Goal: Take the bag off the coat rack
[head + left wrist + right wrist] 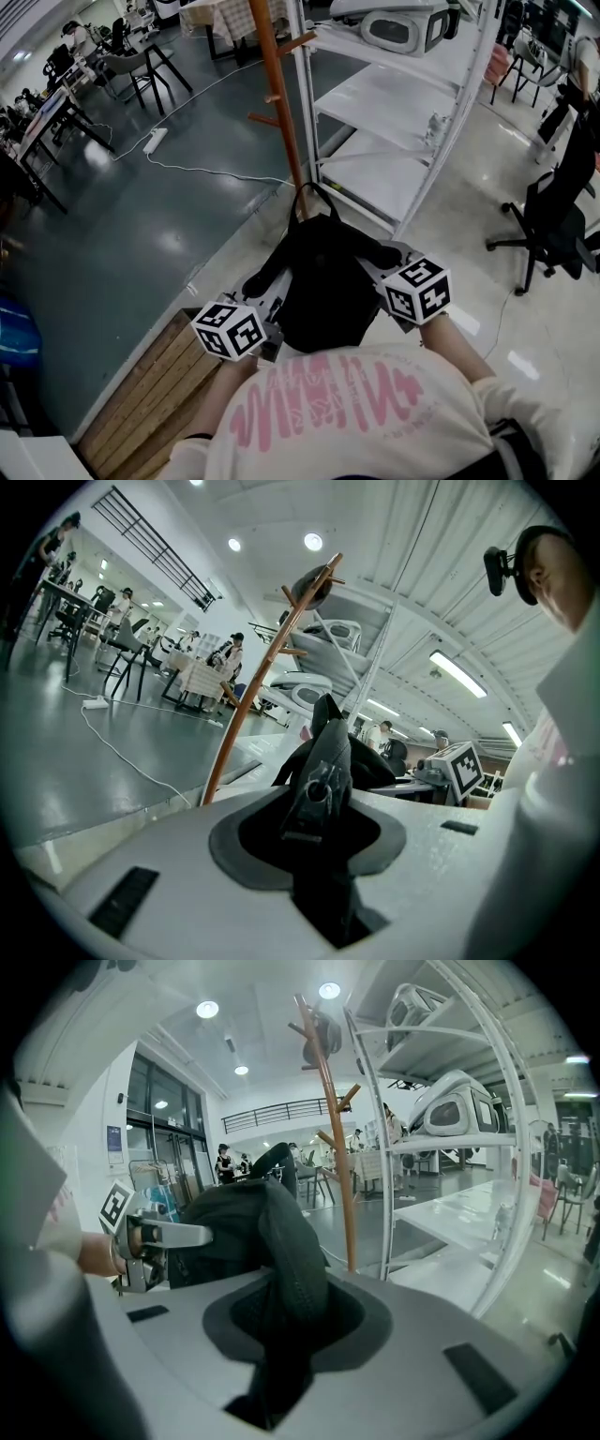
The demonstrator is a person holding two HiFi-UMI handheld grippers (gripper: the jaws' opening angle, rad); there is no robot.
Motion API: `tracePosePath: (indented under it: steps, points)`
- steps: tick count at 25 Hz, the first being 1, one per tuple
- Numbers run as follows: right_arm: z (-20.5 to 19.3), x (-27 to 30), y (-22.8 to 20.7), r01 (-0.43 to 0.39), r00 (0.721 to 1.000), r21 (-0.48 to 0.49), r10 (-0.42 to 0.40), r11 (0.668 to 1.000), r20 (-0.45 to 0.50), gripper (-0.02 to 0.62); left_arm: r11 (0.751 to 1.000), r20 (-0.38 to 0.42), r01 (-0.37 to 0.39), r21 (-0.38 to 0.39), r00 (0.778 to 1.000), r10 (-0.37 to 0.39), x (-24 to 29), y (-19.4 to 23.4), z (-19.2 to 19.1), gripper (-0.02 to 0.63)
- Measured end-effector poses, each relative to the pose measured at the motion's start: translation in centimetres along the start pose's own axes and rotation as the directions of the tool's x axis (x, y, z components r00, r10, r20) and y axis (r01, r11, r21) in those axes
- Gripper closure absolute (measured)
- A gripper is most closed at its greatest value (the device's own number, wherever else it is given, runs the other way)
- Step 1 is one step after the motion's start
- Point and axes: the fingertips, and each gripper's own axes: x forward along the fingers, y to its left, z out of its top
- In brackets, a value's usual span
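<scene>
The black bag (323, 281) hangs free of the orange-brown coat rack (281, 103), held up between my two grippers in front of the person's chest. My left gripper (265, 305) is shut on the bag's left side. In the left gripper view, black fabric with a zipper pull (323, 785) fills the gap between the jaws. My right gripper (389, 274) is shut on the bag's right side, where a thick fold of bag fabric (291, 1269) sits between the jaws. The rack's pole (337, 1147) stands beyond the bag, apart from it.
A white shelving unit (394, 112) stands just right of the rack. Wooden planks (155, 375) lie at the lower left. A black office chair (553, 225) is at the right. A power strip with its cable (155, 141) lies on the dark floor, with desks and chairs further left.
</scene>
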Motion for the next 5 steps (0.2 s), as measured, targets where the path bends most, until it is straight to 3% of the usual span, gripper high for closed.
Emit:
tracePosePath:
  steps: [5]
  points:
    - [-0.49,0.11,-0.17,-0.002,1.000,0.004,0.002,1.000,-0.007,0.522,1.000,-0.005,-0.002,-0.004,1.000,0.002,0.18,0.11,-0.49,0.508]
